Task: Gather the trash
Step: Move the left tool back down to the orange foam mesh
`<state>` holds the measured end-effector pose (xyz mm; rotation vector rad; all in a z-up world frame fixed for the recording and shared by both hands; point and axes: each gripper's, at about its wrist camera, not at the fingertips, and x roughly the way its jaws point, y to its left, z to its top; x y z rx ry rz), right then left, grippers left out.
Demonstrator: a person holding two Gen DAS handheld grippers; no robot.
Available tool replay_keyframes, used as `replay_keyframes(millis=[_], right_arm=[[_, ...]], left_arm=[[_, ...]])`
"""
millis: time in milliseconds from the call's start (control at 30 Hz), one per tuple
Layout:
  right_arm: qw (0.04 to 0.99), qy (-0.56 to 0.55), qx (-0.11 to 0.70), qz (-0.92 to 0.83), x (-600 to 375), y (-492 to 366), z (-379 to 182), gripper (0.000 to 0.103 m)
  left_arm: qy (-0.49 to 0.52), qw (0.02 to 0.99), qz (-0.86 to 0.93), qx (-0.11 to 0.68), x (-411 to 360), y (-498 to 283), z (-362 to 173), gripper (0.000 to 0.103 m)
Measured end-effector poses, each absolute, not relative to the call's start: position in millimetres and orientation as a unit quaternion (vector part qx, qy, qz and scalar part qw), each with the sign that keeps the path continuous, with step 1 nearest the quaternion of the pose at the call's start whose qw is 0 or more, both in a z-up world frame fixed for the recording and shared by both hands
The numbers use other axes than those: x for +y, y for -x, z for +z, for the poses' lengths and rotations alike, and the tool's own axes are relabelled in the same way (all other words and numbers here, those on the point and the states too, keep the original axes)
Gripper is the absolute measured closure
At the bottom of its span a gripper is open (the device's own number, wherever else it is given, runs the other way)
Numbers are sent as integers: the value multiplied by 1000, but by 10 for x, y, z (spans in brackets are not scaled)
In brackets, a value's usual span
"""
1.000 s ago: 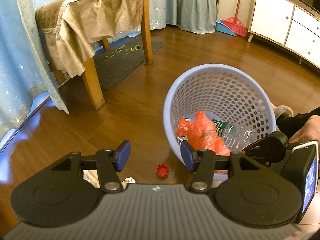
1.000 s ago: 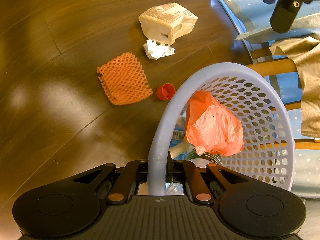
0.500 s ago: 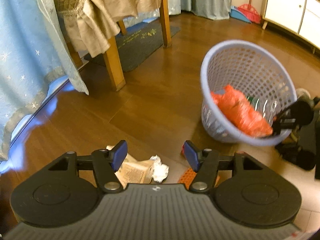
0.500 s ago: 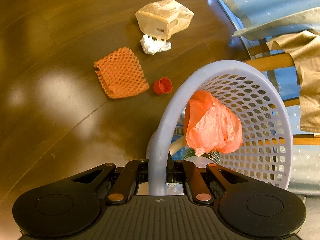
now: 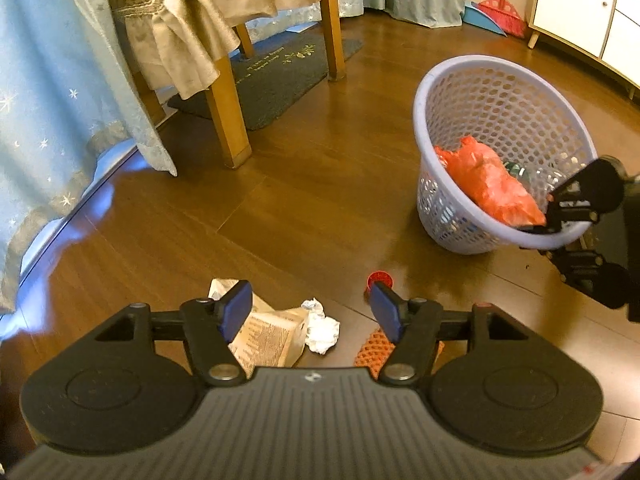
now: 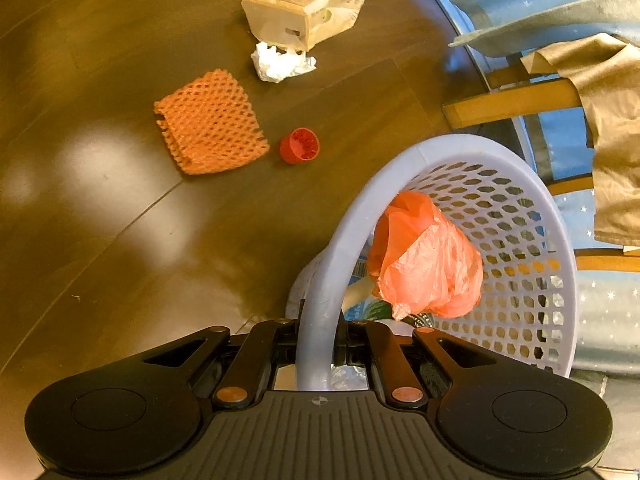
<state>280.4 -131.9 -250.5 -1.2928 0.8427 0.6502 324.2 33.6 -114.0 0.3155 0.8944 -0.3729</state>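
Left wrist view: on the wooden floor (image 5: 320, 184), the left gripper (image 5: 310, 312) hangs spread wide above a crushed carton (image 5: 272, 336) and tissue wad (image 5: 322, 326).

Right wrist view: the right gripper (image 6: 320, 344) is clenched on the lavender basket (image 6: 520, 280) rim; orange bag (image 6: 424, 264) inside, foam net (image 6: 208, 124) and red cap (image 6: 300, 146) on the floor nearby.

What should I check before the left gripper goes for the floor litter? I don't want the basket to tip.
1. Right gripper shut on the basket rim: ok.
2. Basket base on the floor: cannot tell; it looks tilted.
3. Orange bag inside the basket: ok.
4. Left gripper open and empty: ok.
5. Crumpled tissue between the open jaws: ok.
6. Carton, orange foam net and red cap not yet collected: not ok.
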Motion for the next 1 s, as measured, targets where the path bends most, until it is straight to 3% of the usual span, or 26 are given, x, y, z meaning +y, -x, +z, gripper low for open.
replay_keyframes(millis=[500, 867, 1000], right_arm=[[661, 587, 393, 252, -1114, -3133, -2591, 100], [654, 600, 398, 233, -1508, -3149, -2623, 100], [655, 597, 403, 229, -1648, -3181, -2617, 100]], left_arm=[[-100, 890, -131, 426, 685, -2874, -1073, 35], [-98, 883, -121, 442, 449, -2920, -1315, 31], [-112, 874, -139, 452, 198, -2962, -1491, 26]])
